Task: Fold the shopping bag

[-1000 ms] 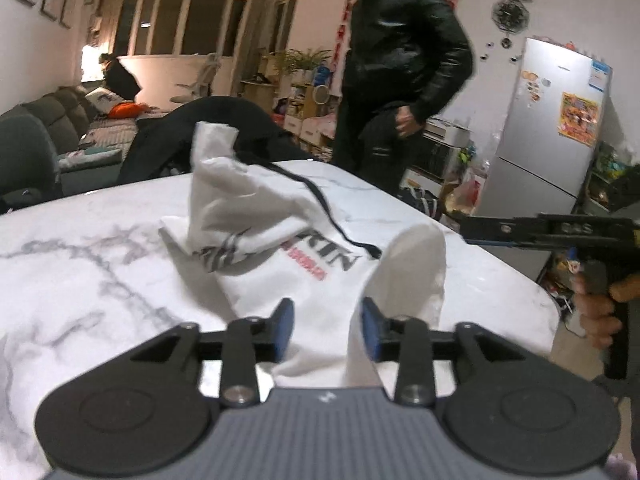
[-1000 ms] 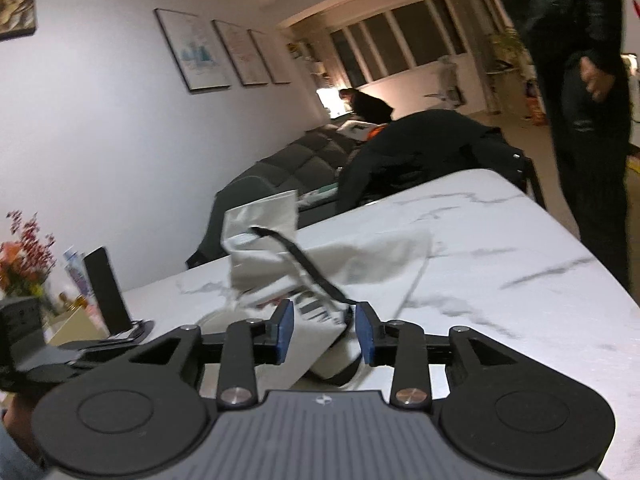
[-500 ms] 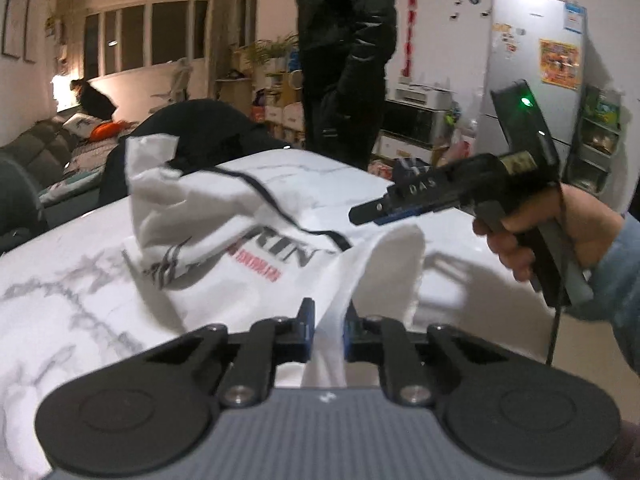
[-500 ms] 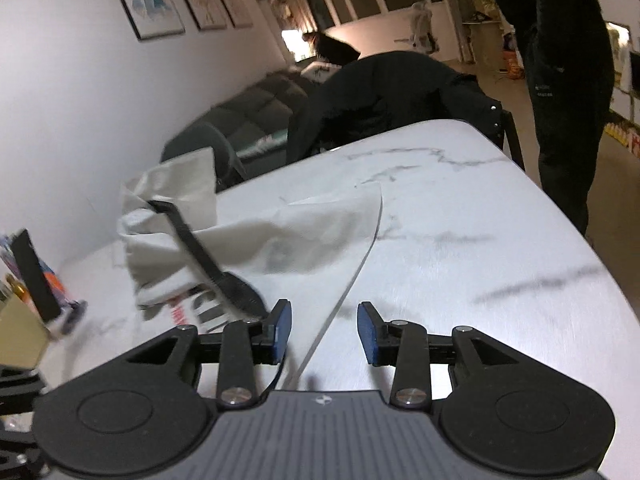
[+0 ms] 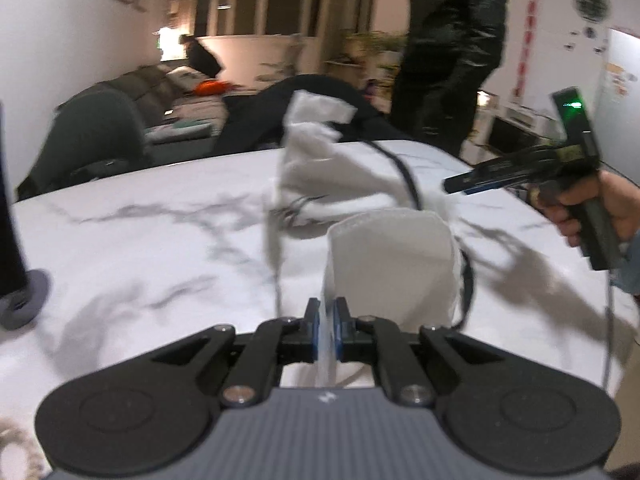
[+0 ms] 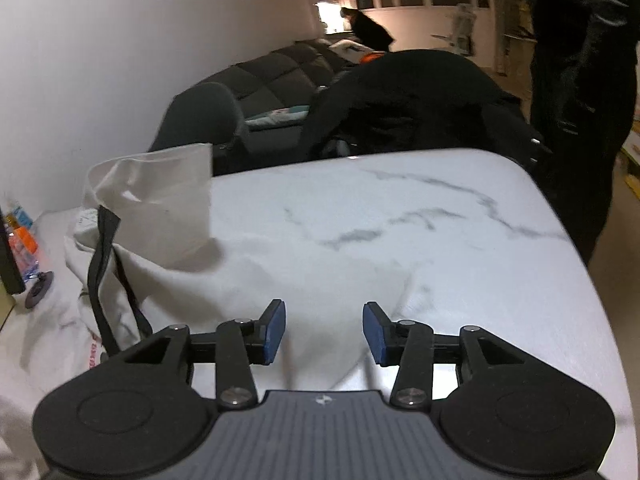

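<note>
A white cloth shopping bag [image 5: 384,248] with black straps and printed lettering lies crumpled on the marble table [image 5: 152,248]. My left gripper [image 5: 328,330] is shut on a raised fold of the bag's near edge, lifting it. In the right wrist view the bag [image 6: 248,284] spreads under and to the left, one corner standing up, a black strap [image 6: 104,264] hanging over it. My right gripper [image 6: 324,332] is open just above a fold of the cloth, nothing between its fingers. The right gripper [image 5: 456,186] also shows in the left wrist view, held by a hand [image 5: 600,212].
A person in a black jacket [image 5: 452,52] stands past the far side of the table. A chair draped with a dark coat [image 6: 412,104] sits at the far edge. A small stand with a dark upright panel [image 5: 16,280] is at the left. Sofa [image 6: 272,72] behind.
My left gripper has shut on the bag's near fold and lifted it. The right gripper swung over the cloth on the right side and stays open.
</note>
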Tool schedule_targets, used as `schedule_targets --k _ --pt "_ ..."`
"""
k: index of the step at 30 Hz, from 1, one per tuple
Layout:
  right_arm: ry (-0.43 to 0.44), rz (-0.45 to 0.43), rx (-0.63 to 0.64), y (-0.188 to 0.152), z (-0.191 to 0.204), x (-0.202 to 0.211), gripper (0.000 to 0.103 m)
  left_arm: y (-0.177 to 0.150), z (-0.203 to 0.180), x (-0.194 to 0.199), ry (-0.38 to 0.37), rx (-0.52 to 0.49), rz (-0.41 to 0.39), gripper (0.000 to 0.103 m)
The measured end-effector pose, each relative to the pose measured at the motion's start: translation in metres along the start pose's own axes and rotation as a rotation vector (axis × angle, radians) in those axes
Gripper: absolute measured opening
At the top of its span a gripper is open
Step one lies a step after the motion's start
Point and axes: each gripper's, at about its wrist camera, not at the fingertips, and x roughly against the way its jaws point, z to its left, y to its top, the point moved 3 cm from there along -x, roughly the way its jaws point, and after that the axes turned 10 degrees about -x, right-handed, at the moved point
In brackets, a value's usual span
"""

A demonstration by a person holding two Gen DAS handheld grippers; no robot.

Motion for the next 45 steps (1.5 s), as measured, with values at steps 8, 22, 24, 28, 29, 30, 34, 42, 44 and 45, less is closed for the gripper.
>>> schedule_targets --k 8,22,24,28,29,30,34,42,44,45 --pt "-0.082 0.076 0.088 -0.006 0.008 -0.041 0.046 -0.006 0.026 0.006 0.079 0.083 0.016 0.006" --pt "-0.182 0.063 0.288 -0.043 0.02 -0.008 0.002 -0.014 0.05 0.011 0.195 0.191 -0.013 0.006" --pt "-0.177 0.073 0.248 -0.047 0.012 0.003 0.002 -0.015 0.052 0.013 0.213 0.203 -0.021 0.006" --pt "-0.114 0.047 0.099 -0.044 -0.017 0.025 0.004 -0.018 0.056 0.016 0.236 0.226 -0.031 0.006" --pt "-0.098 0.037 0.069 -0.042 -0.023 0.03 0.012 -0.019 0.057 0.017 0.235 0.231 -0.03 0.006" --pt "-0.092 0.028 0.044 -0.039 -0.028 0.034 0.02 -0.02 0.057 0.018 0.236 0.236 -0.03 0.006" --pt "-0.08 -0.002 0.042 -0.027 -0.031 0.03 0.056 -0.022 0.059 0.016 0.249 0.244 -0.019 0.007" --pt "-0.103 0.036 0.141 -0.012 -0.014 -0.028 0.056 -0.029 0.062 0.011 0.267 0.248 0.022 0.008" --pt "-0.112 0.016 0.178 -0.013 -0.009 -0.036 0.056 -0.031 0.063 0.009 0.269 0.25 0.031 0.008" --pt "-0.111 0.007 0.194 -0.014 -0.007 -0.037 0.054 -0.032 0.064 0.008 0.27 0.252 0.034 0.008"
